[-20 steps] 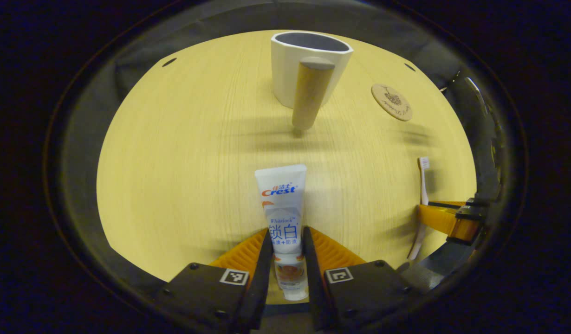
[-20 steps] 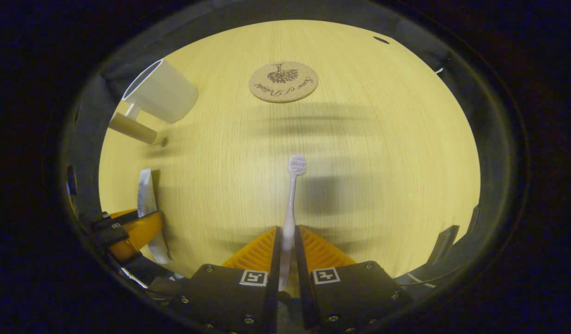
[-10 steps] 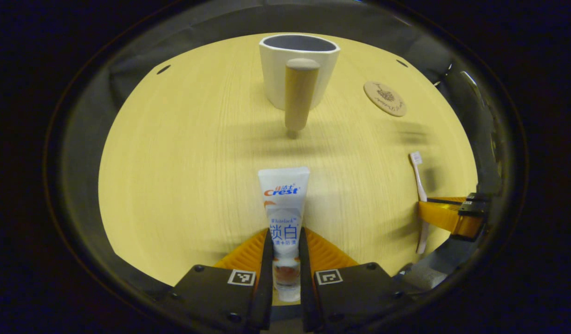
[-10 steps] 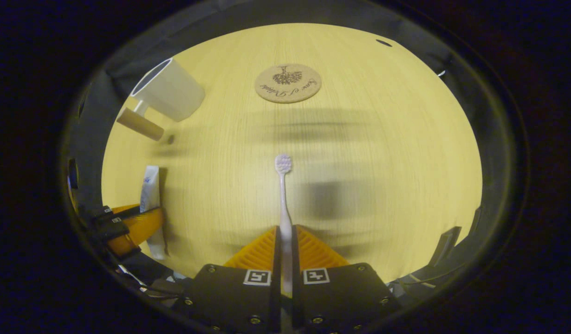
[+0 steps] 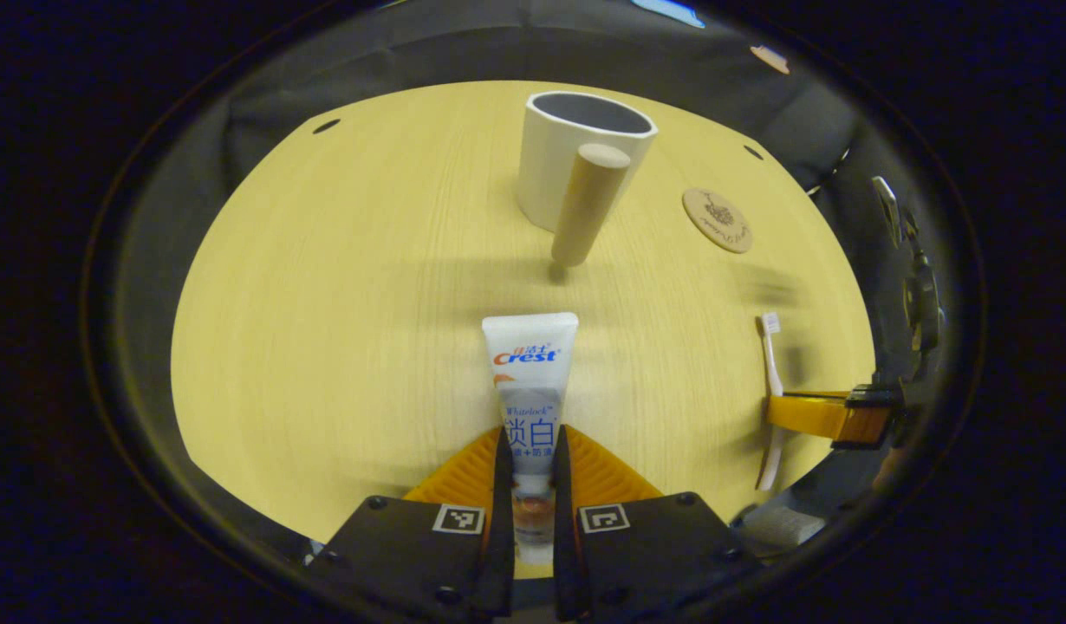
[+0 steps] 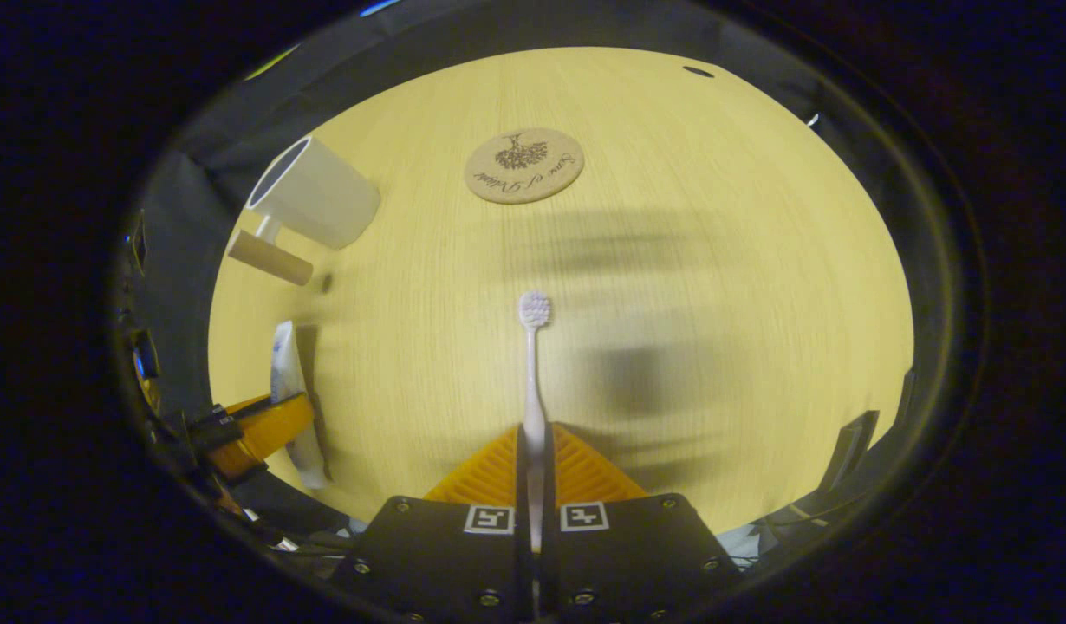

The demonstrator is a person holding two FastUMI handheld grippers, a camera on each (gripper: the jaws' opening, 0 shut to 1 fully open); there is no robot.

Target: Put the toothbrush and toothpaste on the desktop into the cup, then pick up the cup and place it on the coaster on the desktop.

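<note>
left tongs (image 5: 528,451) clenched on toothpaste (image 5: 529,381) near its cap end, tube pointing fwd toward cup (image 5: 581,152). right tongs (image 6: 533,451) clenched on toothbrush (image 6: 533,373) low on the handle, bristles fwd. cup stands upright on desk (image 5: 325,303), wooden handle facing the left tongs' camera; coaster (image 6: 523,165) lies flat, well apart from cup. both items look lifted off desk, tho can't be sure. to do this step well imo: bring one item at a time over the rim, tip it vertical, lower inside w/o nudging the wall, then let go. keep the other tongs out of the way.
</note>
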